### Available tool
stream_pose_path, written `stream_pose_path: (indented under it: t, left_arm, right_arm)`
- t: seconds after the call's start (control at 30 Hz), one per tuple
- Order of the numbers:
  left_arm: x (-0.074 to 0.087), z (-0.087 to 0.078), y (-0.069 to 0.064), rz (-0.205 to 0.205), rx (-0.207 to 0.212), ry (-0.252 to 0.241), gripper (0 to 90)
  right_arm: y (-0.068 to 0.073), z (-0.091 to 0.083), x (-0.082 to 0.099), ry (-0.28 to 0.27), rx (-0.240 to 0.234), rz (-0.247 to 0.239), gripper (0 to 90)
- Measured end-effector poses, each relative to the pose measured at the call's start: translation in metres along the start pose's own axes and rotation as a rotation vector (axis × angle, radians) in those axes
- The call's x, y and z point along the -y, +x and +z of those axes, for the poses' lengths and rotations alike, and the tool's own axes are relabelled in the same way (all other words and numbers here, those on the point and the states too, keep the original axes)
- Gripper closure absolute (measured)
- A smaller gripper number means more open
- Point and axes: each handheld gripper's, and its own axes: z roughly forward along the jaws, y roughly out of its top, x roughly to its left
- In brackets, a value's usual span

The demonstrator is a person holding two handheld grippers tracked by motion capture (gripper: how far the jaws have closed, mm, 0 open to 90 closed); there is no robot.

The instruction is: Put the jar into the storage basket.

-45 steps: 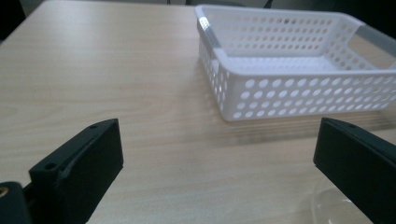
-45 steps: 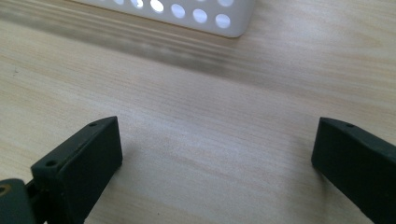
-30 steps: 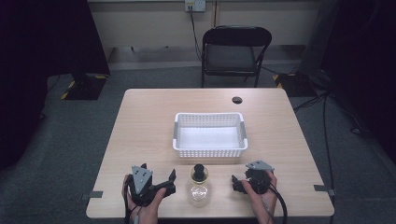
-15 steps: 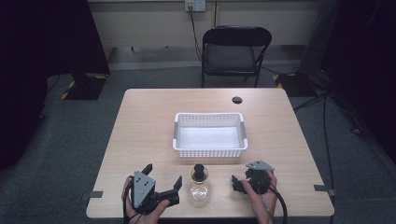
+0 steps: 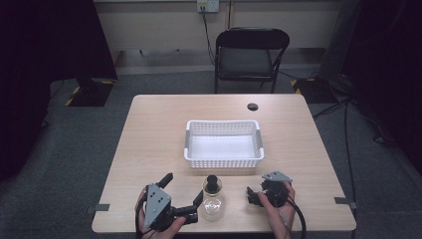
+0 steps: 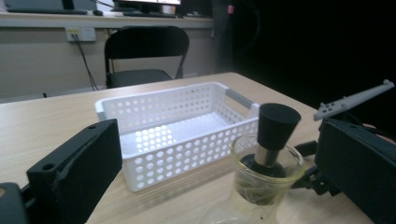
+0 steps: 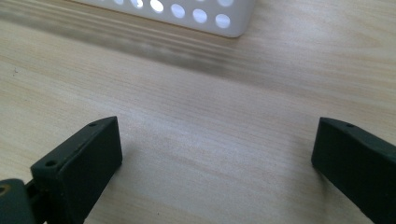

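Note:
A clear glass flask (image 5: 212,203) with a black stopper (image 5: 213,181) stands near the table's front edge, just in front of the white perforated basket (image 5: 223,160). My left gripper (image 5: 182,188) is open to the flask's left, tilted, its jaws pointing toward it. In the left gripper view the flask (image 6: 265,183) stands between and beyond the wide jaws of the left gripper (image 6: 217,142), untouched. My right gripper (image 5: 251,195) rests on the table to the flask's right and points left. The right gripper (image 7: 217,140) is open over bare wood.
The basket (image 6: 140,109) is empty and its corner (image 7: 231,25) lies just ahead of the right gripper. A small black disc (image 5: 253,106) lies at the back of the table (image 5: 149,134). A black folding chair (image 5: 247,55) stands beyond the far edge.
My left gripper has drawn slightly toward the near edge and tilted up, with its open jaws spread toward the flask. The right gripper and the flask have stayed put.

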Motion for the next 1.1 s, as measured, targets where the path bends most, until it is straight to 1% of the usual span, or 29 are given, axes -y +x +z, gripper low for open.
stream_pose_path:
  t: [0.03,0.13,0.2,0.27,0.3,0.37,0.43,0.57,0.7,0.73,0.77,0.83,1.0,1.03,1.07,1.1]
  left_arm:
    - [0.0,0.002,-0.001,0.003,0.0,0.017,0.1]
    - [0.002,0.008,-0.006,0.01,0.013,0.034,0.1]
    - [0.002,0.011,-0.009,0.02,0.035,0.032,0.1]
    - [0.003,0.014,-0.012,0.034,0.043,0.037,0.1]
    - [0.003,0.016,-0.014,0.036,0.05,0.039,0.1]
    - [0.005,0.02,-0.015,0.037,0.075,0.049,0.1]
    - [0.008,0.025,-0.016,0.036,0.087,0.058,0.6]
    - [0.014,0.033,-0.019,0.046,0.117,0.063,0.9]
    - [0.016,0.038,-0.022,0.05,0.124,0.064,0.8]
    - [0.017,0.039,-0.022,0.048,0.124,0.061,0.8]
    - [0.018,0.041,-0.022,0.035,0.123,0.056,0.7]
    - [0.021,0.044,-0.023,0.036,0.128,0.081,0.9]
    - [0.031,0.051,-0.021,0.014,0.144,0.116,11.4]
    - [0.031,0.051,-0.021,0.014,0.144,0.116,13.2]
    - [0.033,0.052,-0.02,0.004,0.155,0.123,15.8]
    - [0.034,0.053,-0.019,0.005,0.155,0.124,18.4]
  right_arm:
    - [0.0,0.0,0.0,0.0,0.0,0.0,0.6]
    - [0.0,0.0,0.0,0.0,0.0,0.0,0.7]
    - [0.0,0.0,0.0,0.0,0.0,0.0,0.7]
    - [0.0,0.0,0.0,0.0,0.0,0.001,0.7]
    - [0.0,0.0,0.0,0.0,0.0,0.001,0.6]
    - [0.0,0.0,0.0,0.0,0.0,0.001,0.6]
    - [0.0,0.0,0.0,0.0,0.0,0.001,0.7]
    - [0.0,0.0,0.0,0.0,0.0,0.001,0.6]
    - [0.0,0.0,0.0,0.0,0.0,0.001,0.6]
    - [0.0,0.0,0.0,0.0,0.0,0.001,0.6]
    - [0.0,0.0,0.0,0.0,0.0,0.001,0.6]
    - [0.0,0.0,0.0,0.0,0.0,0.001,0.6]
    - [0.0,0.0,0.0,0.0,0.0,0.001,0.7]
    - [0.0,0.0,0.0,0.0,0.0,0.0,0.6]
    - [0.0,0.0,0.0,0.0,0.0,0.0,0.6]
    - [0.0,0.0,0.0,0.0,0.0,0.0,0.7]
